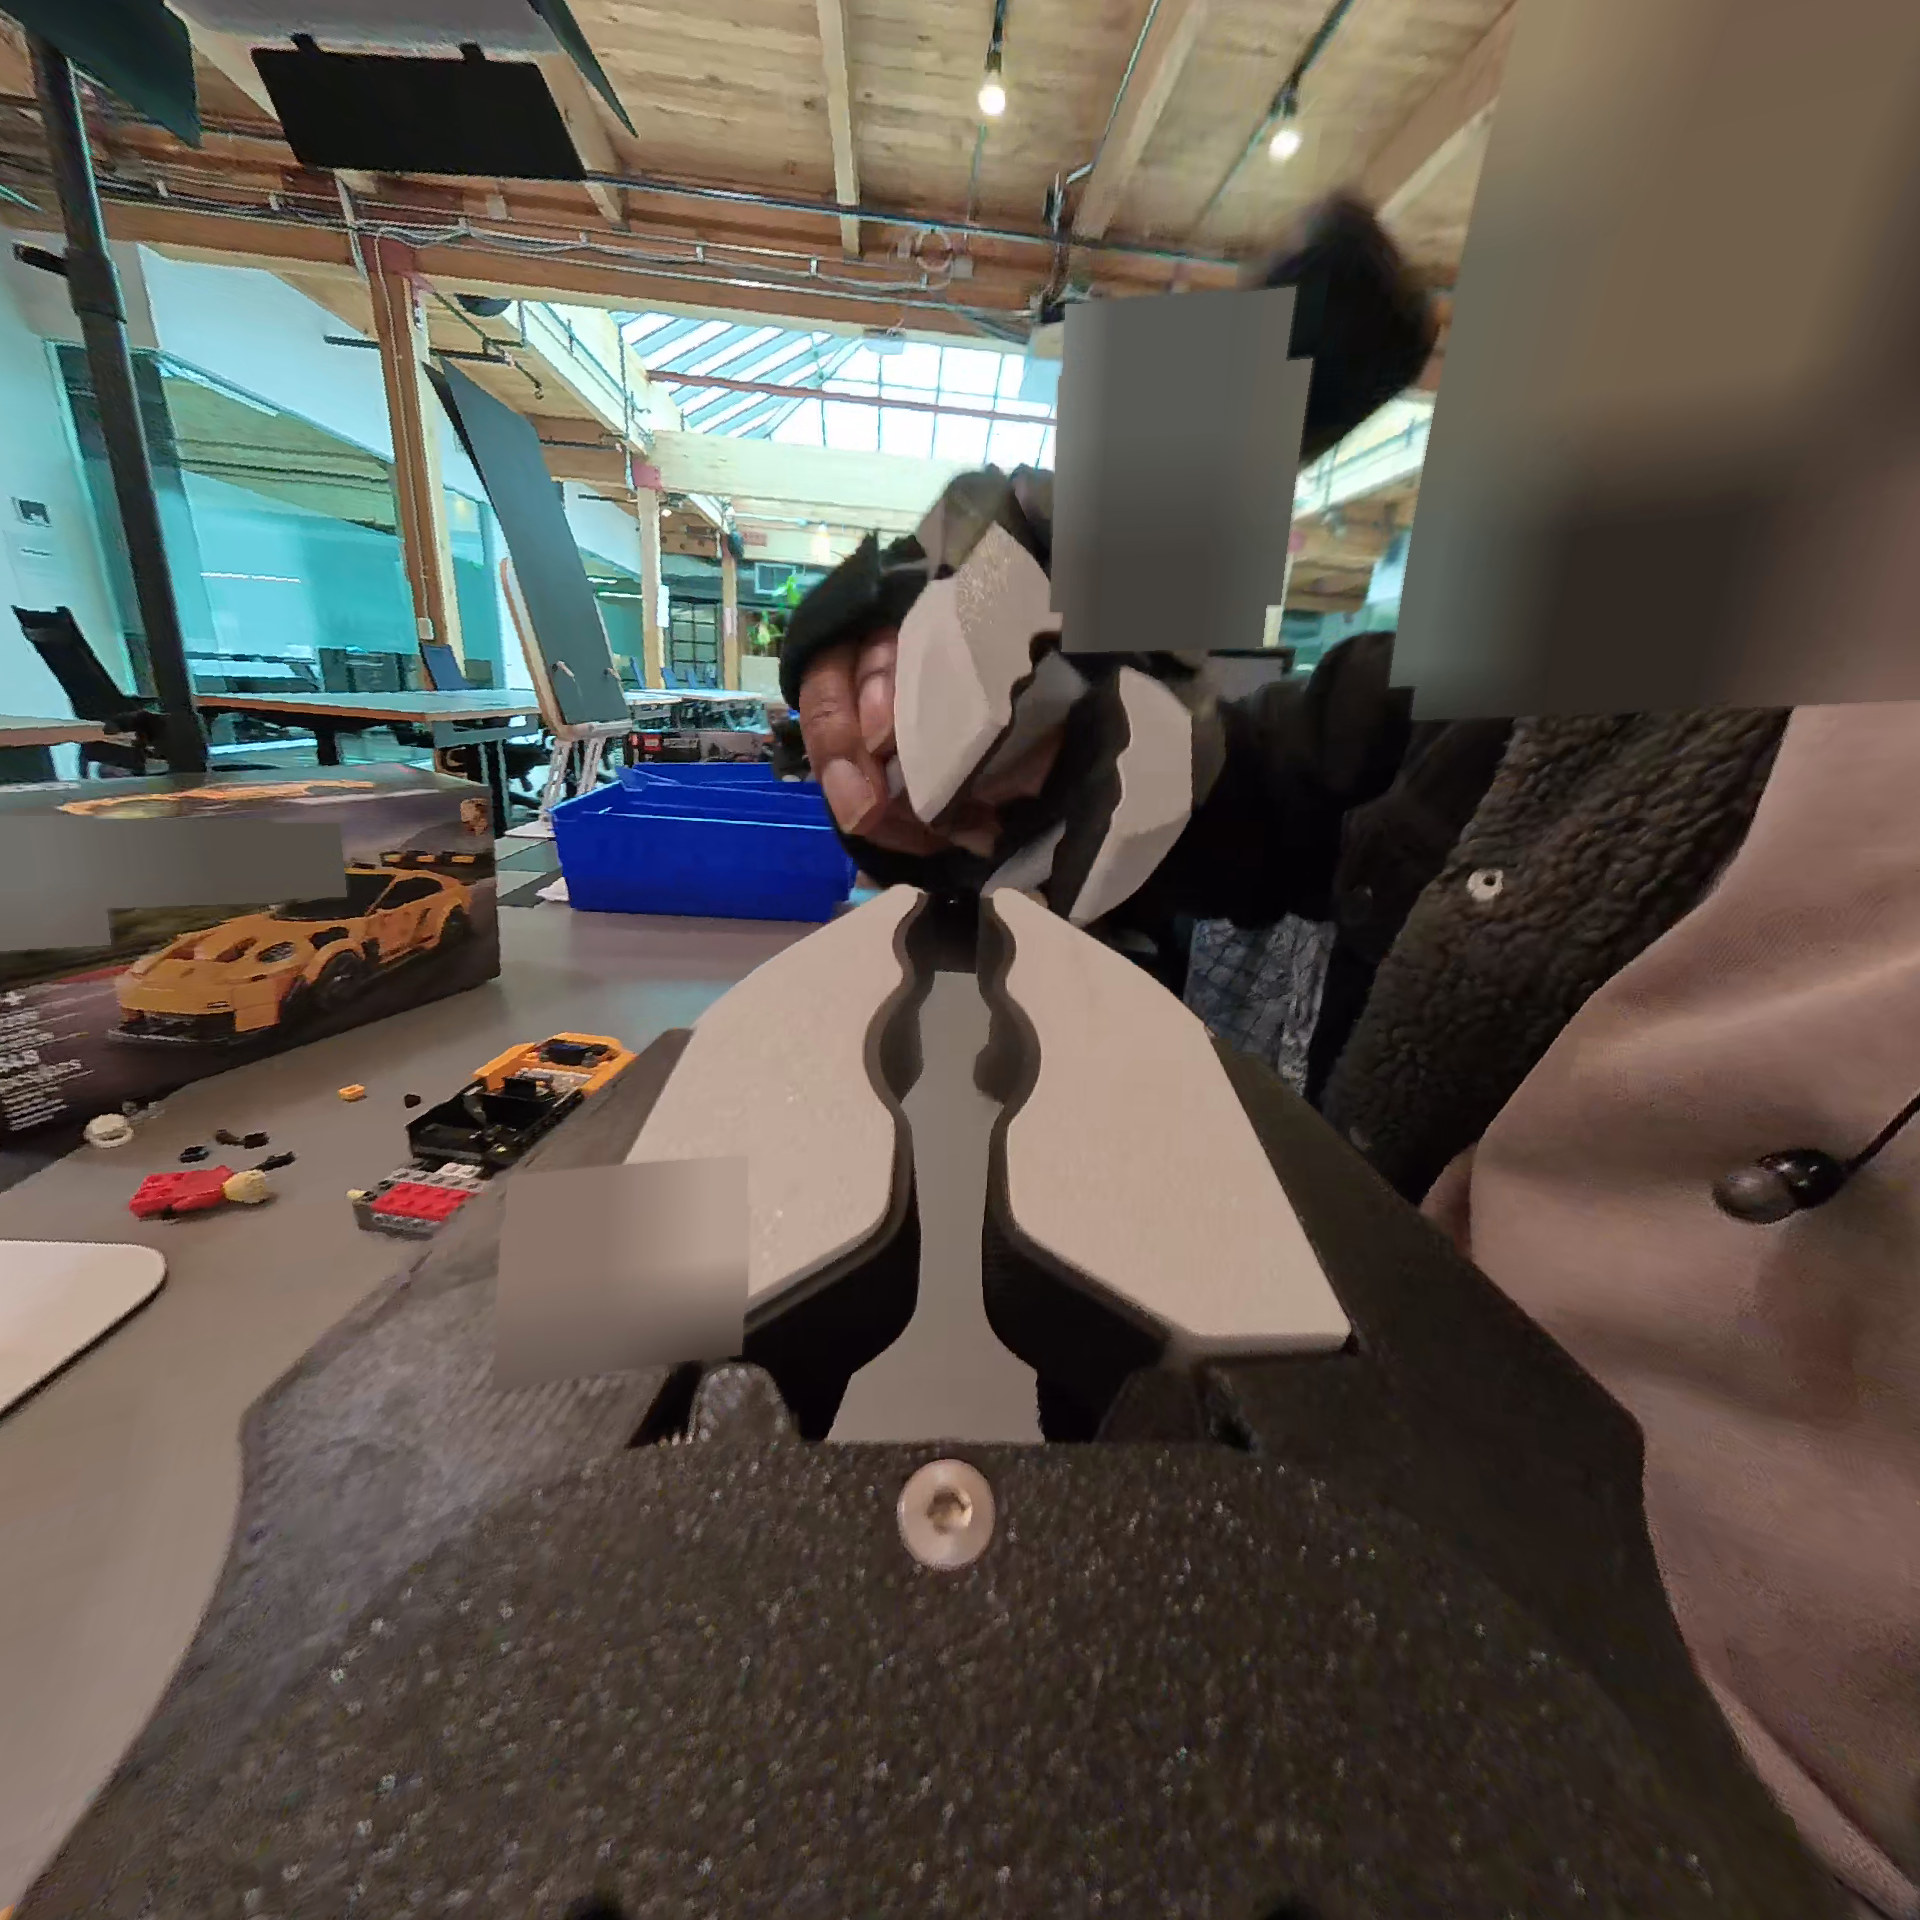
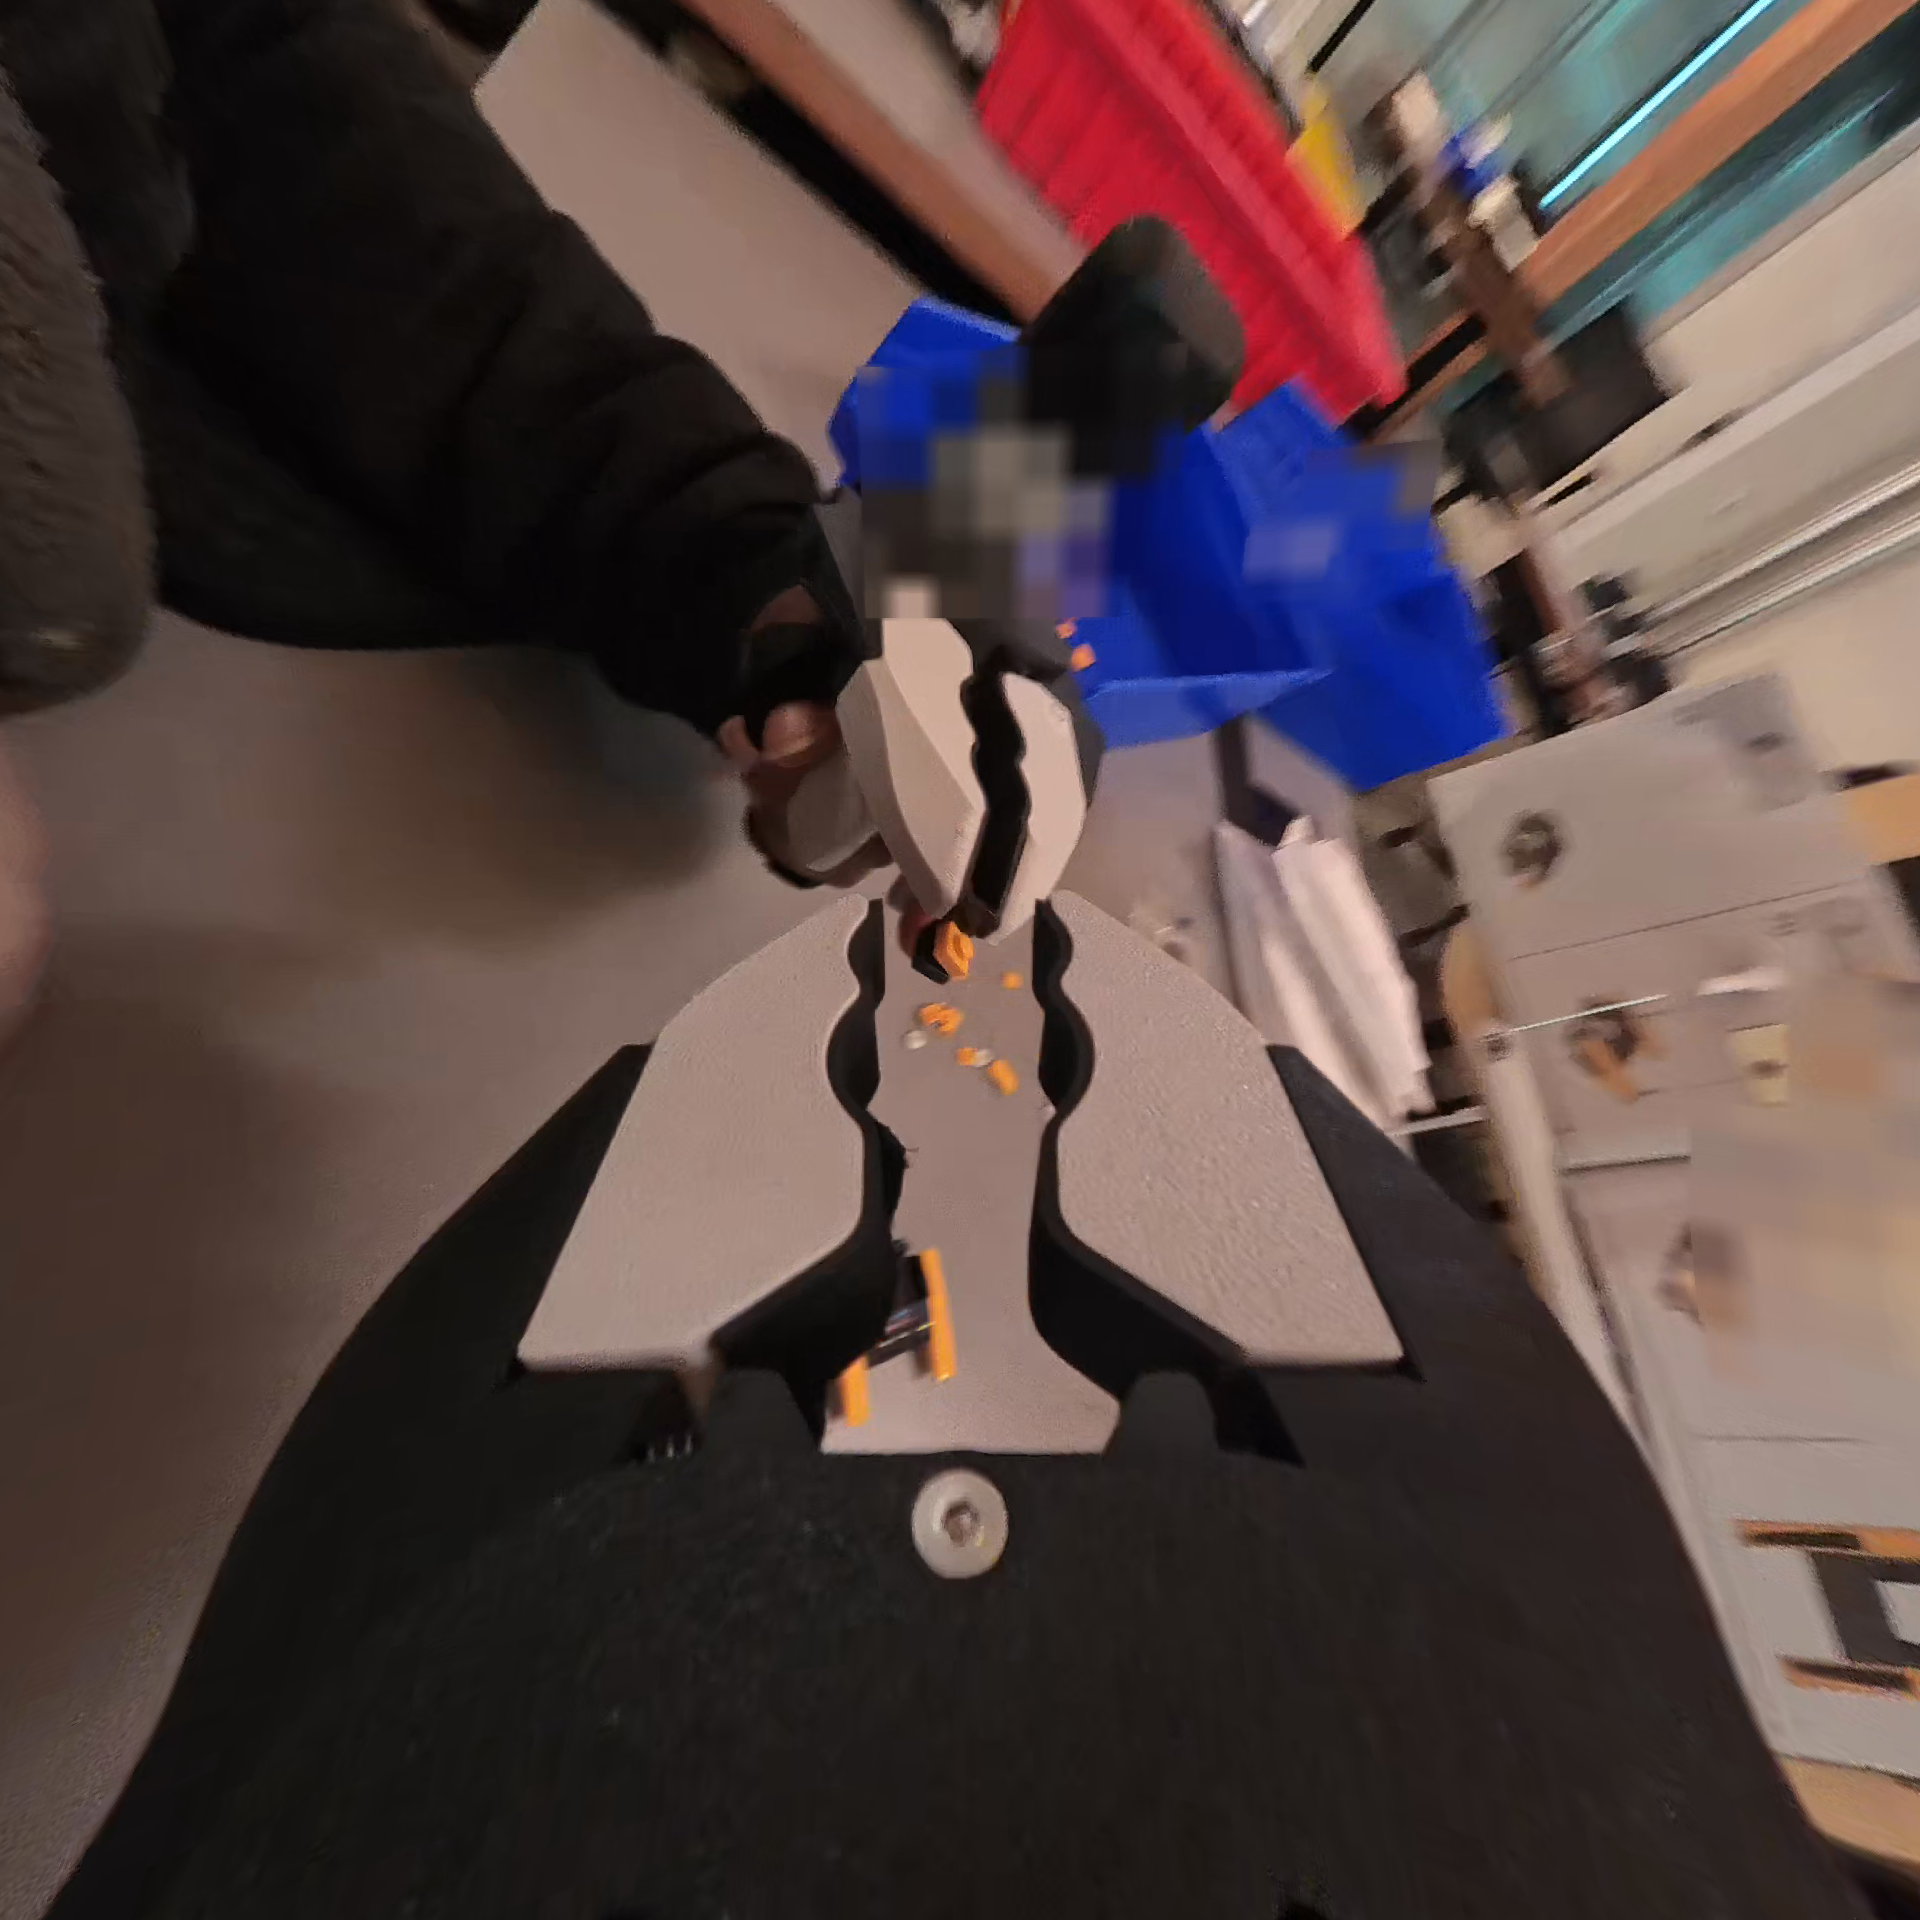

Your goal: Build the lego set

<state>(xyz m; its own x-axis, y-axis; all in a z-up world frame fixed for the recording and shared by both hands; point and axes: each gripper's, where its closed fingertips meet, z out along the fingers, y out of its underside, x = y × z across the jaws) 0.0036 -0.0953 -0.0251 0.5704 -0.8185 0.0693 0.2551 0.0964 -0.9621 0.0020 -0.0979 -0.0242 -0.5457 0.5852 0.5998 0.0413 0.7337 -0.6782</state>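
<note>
Grey table (image 1: 623, 966) in an open, timber-ceilinged workroom carries the job, but the work in hand is lifted clear of it. At its centre the left gripper (image 1: 951, 912) is clenched on a small orange-and-black piece (image 2: 948, 951); the right wrist view shows that piece pinched at the very fingertips, probably so most of it stays exposed for joining. The right gripper (image 2: 956, 906) faces it nose to nose, arriving from 12 o'clock in the left view. Its jaws stand apart, one either side of the piece, and whether they touch it I cannot tell. Holding the two tools tip to tip in the air suggests a hand-over or a regrip, so the piece can be turned to fit.

Below the right gripper, loose orange bits (image 2: 966, 1039) lie scattered on the table, with an orange-and-black part (image 2: 920, 1320) nearer the camera.

From the left gripper's tips, the half-built car (image 1: 509, 1107) sits at 8 o'clock, within easy reach. Red bricks (image 1: 182, 1190) lie farther along the same line. The box (image 1: 260, 935) stands at 9 o'clock, its picture turned toward the builder, likely for reference, and a blue bin (image 1: 707, 852) sits at 10 o'clock
</note>
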